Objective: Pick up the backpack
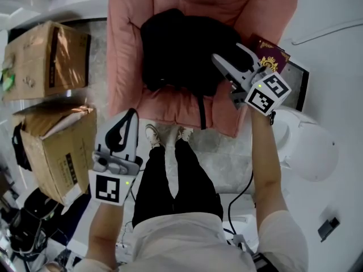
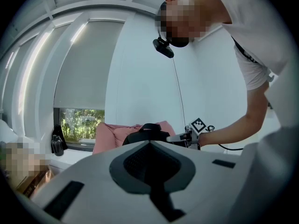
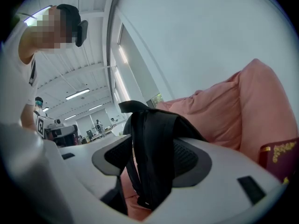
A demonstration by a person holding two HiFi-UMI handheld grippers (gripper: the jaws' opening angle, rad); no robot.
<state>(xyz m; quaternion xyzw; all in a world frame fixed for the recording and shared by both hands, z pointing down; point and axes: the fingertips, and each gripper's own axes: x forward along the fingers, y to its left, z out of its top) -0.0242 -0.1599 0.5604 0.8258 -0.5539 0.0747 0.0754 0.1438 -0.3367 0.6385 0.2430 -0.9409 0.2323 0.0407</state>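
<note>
A black backpack (image 1: 181, 52) lies on the seat of a pink armchair (image 1: 164, 103). My right gripper (image 1: 227, 51) is at the backpack's right side, and its jaws stand wide apart. In the right gripper view a black backpack strap (image 3: 156, 171) hangs between the two pads of this gripper (image 3: 149, 143); pink cushion shows through the gap below it. My left gripper (image 1: 133, 113) hovers in front of the chair, apart from the backpack, with its jaws together and nothing in them. In the left gripper view its shut tips (image 2: 150, 146) point at the backpack (image 2: 147, 133) and the right gripper (image 2: 187, 136).
Two cardboard boxes (image 1: 51, 55) (image 1: 62, 146) stand left of the chair. A dark red booklet (image 1: 271, 55) lies on a black stand at the chair's right. A white rounded unit (image 1: 306, 146) is on the right. The person's legs (image 1: 170, 174) are before the chair.
</note>
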